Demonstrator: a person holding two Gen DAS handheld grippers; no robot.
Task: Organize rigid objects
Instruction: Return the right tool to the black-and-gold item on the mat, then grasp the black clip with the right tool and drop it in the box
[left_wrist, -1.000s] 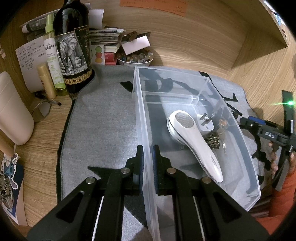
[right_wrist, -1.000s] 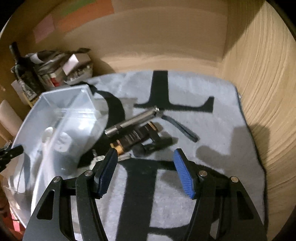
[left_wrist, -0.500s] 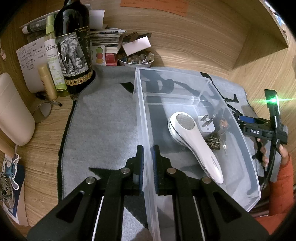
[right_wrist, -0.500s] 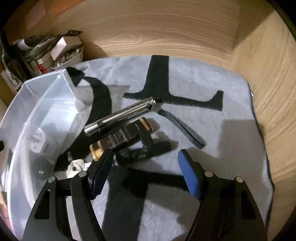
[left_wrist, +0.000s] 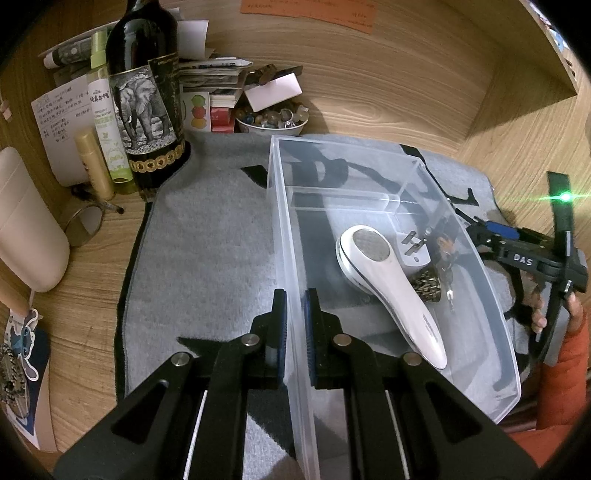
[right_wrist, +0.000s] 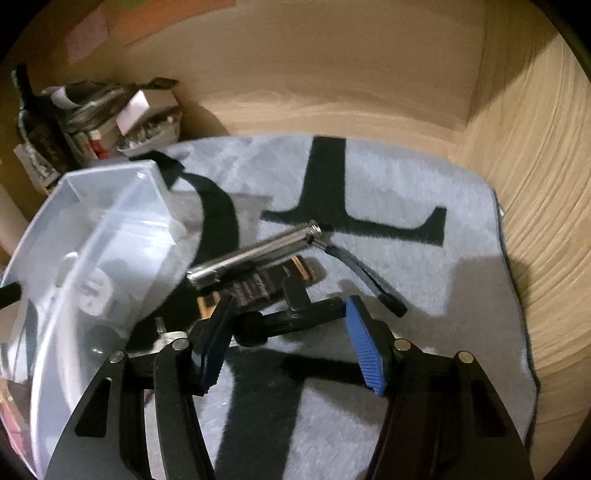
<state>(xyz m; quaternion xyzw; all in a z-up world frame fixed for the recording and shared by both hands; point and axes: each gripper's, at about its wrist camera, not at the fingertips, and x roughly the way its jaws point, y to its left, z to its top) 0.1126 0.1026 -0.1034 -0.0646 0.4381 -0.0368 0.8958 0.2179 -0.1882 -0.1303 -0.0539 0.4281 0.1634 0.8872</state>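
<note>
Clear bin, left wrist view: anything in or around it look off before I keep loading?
Nothing looks damaged or spilled. The clear bin stands upright on the grey mat, its wall pinched by the left gripper. The white handheld device, plug and keys lie loosely piled inside.

Clear plastic bin (left_wrist: 388, 173) on mat, white handheld device (left_wrist: 391, 288) lying inside

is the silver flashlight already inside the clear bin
No, the silver flashlight lies on the grey mat, outside the clear bin.
</note>
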